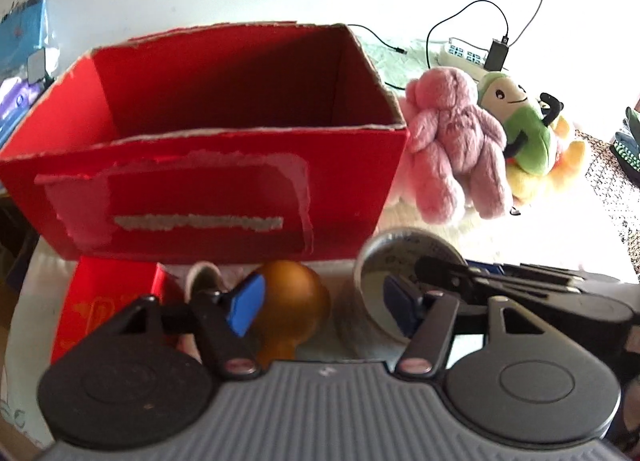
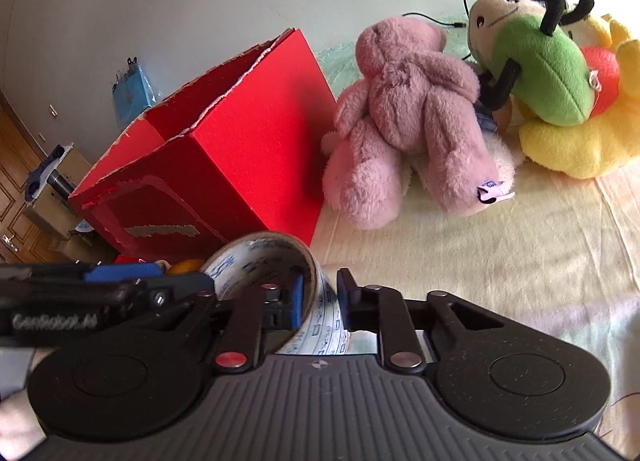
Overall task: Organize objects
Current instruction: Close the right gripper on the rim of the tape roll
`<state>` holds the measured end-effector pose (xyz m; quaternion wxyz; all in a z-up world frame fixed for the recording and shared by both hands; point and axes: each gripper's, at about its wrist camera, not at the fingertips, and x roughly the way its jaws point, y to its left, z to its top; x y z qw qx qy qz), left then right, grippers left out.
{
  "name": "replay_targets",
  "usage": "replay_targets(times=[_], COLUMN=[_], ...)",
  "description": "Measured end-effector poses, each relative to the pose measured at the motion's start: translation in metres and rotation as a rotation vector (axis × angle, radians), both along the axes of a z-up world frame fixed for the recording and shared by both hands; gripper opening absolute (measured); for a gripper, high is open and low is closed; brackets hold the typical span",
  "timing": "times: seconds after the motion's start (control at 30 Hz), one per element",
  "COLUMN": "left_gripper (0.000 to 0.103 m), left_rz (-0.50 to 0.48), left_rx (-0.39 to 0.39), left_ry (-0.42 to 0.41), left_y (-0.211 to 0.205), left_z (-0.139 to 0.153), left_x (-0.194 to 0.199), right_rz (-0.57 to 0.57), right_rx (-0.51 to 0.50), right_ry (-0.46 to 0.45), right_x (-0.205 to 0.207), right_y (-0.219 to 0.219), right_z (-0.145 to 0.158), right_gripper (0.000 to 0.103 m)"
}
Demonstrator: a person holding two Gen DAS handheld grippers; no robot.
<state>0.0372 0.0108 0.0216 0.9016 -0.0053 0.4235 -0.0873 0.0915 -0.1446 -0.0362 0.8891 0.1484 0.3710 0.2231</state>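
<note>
A big open red cardboard box [image 1: 224, 177] stands in front of me, and its visible inside looks bare. My right gripper [image 2: 322, 301] is shut on the wall of a clear printed tape roll [image 2: 256, 257], one pad inside the ring and one outside. From the left wrist view the tape roll [image 1: 400, 257] sits at lower right with the right gripper [image 1: 428, 267] reaching in from the right. My left gripper [image 1: 322, 309] is open. A golden-orange rounded object [image 1: 294, 305] lies between its fingers, close against the left blue pad and apart from the right one.
A pink plush bear [image 2: 412, 113] lies just right of the box, with a green plush [image 2: 536, 65] and a yellow plush [image 2: 580, 141] beyond it. A small red box [image 1: 108, 301] sits at lower left. A power strip [image 1: 464, 55] and cables lie at the back on the cream sheet [image 2: 480, 261].
</note>
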Motion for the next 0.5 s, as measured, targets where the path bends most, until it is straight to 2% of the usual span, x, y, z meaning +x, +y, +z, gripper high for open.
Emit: replay_targets(times=[0.07, 0.13, 0.2, 0.33, 0.4, 0.5], left_gripper=[0.059, 0.048, 0.044, 0.043, 0.041, 0.021], left_rz=[-0.014, -0.031, -0.045, -0.081, -0.097, -0.134], left_rx=[-0.023, -0.026, -0.029, -0.072, -0.067, -0.11], left_ry=[-0.011, -0.022, -0.027, -0.027, -0.035, -0.04], left_y=[0.0, -0.002, -0.004, -0.007, -0.012, -0.015], left_z=[0.001, 0.001, 0.001, 0.003, 0.005, 0.014], left_x=[0.0, 0.002, 0.002, 0.001, 0.0, -0.002], right_rz=[-0.007, -0.03, -0.053, -0.066, -0.06, -0.052], right_rx=[0.003, 0.005, 0.027, 0.076, 0.09, 0.074], right_ry=[-0.005, -0.023, -0.029, -0.053, -0.084, -0.15], right_x=[0.0, -0.001, -0.001, -0.006, -0.011, -0.019], right_y=[-0.002, -0.004, -0.01, -0.019, -0.02, -0.017], right_z=[0.002, 0.003, 0.005, 0.013, 0.021, 0.04], right_gripper=[0.015, 0.015, 0.015, 0.015, 0.015, 0.016])
